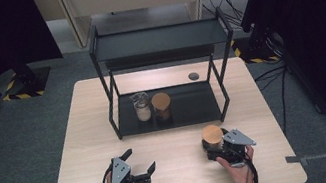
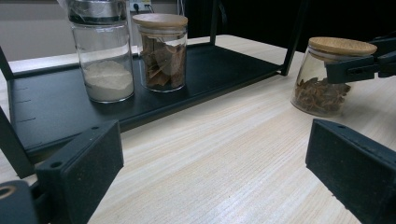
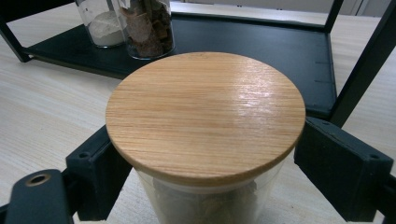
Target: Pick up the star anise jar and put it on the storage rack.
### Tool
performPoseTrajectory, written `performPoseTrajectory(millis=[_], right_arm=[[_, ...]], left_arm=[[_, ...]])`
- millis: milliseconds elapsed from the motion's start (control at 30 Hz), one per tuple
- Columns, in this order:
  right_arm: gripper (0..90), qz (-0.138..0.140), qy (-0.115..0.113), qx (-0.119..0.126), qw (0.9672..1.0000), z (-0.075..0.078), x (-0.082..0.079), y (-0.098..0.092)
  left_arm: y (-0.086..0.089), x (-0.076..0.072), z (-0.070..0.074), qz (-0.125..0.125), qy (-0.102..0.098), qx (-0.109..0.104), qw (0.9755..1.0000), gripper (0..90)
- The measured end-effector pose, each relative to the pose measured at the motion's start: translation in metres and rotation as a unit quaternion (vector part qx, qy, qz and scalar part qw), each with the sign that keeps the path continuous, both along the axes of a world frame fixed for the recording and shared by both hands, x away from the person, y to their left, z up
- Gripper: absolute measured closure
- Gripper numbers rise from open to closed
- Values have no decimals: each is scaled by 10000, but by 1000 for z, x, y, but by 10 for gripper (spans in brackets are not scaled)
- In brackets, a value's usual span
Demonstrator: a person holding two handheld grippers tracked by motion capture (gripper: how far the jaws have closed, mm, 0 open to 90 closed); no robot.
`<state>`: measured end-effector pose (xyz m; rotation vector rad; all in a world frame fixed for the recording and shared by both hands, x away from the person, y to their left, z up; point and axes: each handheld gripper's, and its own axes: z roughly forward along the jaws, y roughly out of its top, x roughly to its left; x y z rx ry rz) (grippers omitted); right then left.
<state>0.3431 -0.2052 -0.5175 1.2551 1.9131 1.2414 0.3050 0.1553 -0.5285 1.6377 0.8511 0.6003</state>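
A glass jar with a round wooden lid (image 1: pixel 213 137) stands on the table at the front right, with brown spice pieces inside (image 2: pixel 322 93). My right gripper (image 1: pixel 215 146) has its jaws on either side of the jar just under the lid (image 3: pixel 205 112). A thin gap shows at the right jaw, so the pads do not visibly press. My left gripper (image 1: pixel 141 160) rests open near the front left of the table with nothing between its jaws (image 2: pixel 215 177).
A black two-tier rack (image 1: pixel 194 108) stands mid-table. On its lower tray are a jar of white powder (image 1: pixel 142 107) and a wooden-lidded jar of bark (image 1: pixel 161 106), side by side at the left. The tray's right half is bare. A small dark disc (image 1: pixel 193 76) lies behind the rack.
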Motion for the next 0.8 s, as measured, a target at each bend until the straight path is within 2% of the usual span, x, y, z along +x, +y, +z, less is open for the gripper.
performPoseTrajectory(millis=[233, 433, 800], right_arm=[[245, 119, 25, 8, 9999, 0, 0, 2], [255, 103, -44, -123, 9999, 1, -1, 4], [257, 96, -224, -82, 9997, 10, -5, 5]], left_arm=[[0, 0, 0, 2, 1, -1, 10000, 36], [0, 0, 0, 0, 0, -1, 10000, 35], [0, 0, 0, 1, 6, -1, 10000, 35]])
